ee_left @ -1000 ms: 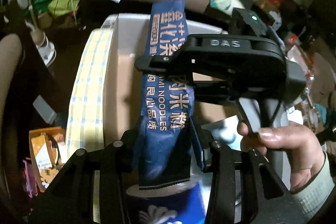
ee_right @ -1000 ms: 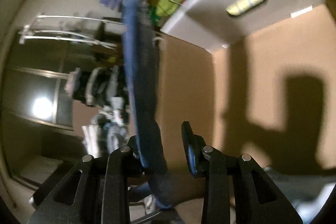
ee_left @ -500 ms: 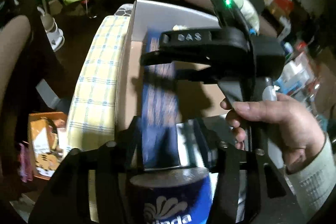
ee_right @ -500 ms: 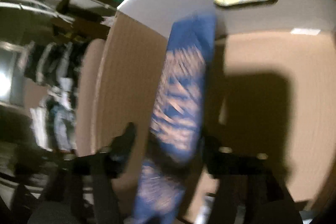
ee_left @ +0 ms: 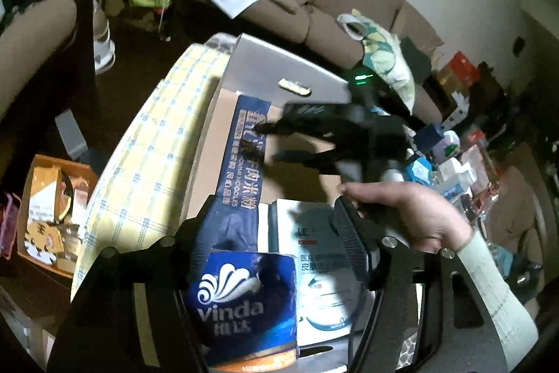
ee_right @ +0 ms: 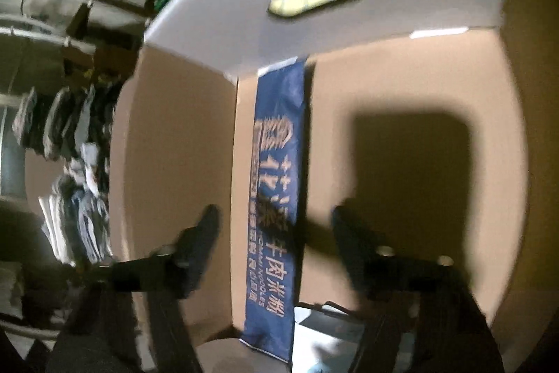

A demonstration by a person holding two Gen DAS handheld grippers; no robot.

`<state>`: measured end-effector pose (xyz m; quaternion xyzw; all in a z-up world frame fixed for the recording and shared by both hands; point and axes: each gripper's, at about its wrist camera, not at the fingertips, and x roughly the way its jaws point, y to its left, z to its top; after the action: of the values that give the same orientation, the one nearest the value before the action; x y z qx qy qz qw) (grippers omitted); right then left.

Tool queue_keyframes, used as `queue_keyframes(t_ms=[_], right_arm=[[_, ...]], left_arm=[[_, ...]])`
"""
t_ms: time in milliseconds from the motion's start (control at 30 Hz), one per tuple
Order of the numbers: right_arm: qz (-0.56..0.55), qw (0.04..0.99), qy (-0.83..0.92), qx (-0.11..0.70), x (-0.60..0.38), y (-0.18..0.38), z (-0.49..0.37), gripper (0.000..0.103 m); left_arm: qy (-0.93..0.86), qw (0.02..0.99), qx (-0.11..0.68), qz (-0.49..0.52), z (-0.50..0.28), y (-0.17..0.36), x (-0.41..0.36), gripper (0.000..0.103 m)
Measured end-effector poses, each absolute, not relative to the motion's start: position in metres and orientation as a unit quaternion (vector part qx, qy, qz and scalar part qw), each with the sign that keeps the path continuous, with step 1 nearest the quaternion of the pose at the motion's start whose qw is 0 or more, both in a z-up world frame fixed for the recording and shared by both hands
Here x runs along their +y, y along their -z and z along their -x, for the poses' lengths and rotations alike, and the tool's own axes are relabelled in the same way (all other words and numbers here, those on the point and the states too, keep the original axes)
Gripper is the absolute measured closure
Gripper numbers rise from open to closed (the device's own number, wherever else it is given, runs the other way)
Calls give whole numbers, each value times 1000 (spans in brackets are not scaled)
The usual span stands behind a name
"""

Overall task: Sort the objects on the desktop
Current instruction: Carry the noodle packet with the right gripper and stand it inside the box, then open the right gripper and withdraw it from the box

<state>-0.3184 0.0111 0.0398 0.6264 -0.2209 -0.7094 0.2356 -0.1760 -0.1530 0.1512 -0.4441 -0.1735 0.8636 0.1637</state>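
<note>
**Ana:** Blue is what fills the left wrist view: the noodle packet point(ee_left: 241, 159) lies flat in the cardboard box point(ee_left: 206, 149), tucked along its left wall, probably so the rest of the floor stays free for other things. Its near end sits beside the left finger point(ee_left: 206, 233) of the left claw point(ee_left: 279, 229). The fingers are spread wide and I see nothing pinched between them.

**Ben:** And the right claw point(ee_left: 276, 142)?

**Ana:** From here it's a dark blur over the box, gripped by the right hand point(ee_left: 405, 212). A Vinda tissue pack point(ee_left: 244, 306) and a white medical box point(ee_left: 314, 254) sit nearest the camera.

**Ben:** Which way does the packet run?

**Ana:** Long axis near to far, its far end at the box's far wall, under the grey flap point(ee_left: 279, 72).

**Ben:** The right wrist view?

**Ana:** Same story. The noodle packet point(ee_right: 276, 191) lies lengthwise in the corner fold of the cardboard box point(ee_right: 401, 86), print side up, pointing away toward the grey flap point(ee_right: 349, 6). The right claw point(ee_right: 276, 219) straddles it with fingers spread, touching nothing. I'd judge it placed.
</note>
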Motion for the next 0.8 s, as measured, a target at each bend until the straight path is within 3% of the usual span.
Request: queue_keyframes(t_ms=[133, 267, 600, 633, 700, 800], right_arm=[[-639, 249, 701, -195, -10, -30, 317, 52], [-637, 252, 700, -203, -13, -30, 316, 57], [-638, 242, 685, -256, -31, -18, 311, 65], [-639, 240, 688, -245, -30, -20, 310, 64], [-640, 235, 692, -238, -23, -25, 310, 39], [-638, 227, 698, -234, -8, -39, 306, 31]], left_arm=[[-876, 162, -139, 433, 170, -159, -151, 40], [-867, 175, -193, 424, 170, -156, -174, 40], [-864, 169, -220, 419, 170, -152, -196, 40], [-865, 168, -218, 419, 170, -152, -196, 40], [-865, 171, -218, 419, 171, -153, -195, 37], [-864, 178, -214, 421, 172, -153, -188, 30]])
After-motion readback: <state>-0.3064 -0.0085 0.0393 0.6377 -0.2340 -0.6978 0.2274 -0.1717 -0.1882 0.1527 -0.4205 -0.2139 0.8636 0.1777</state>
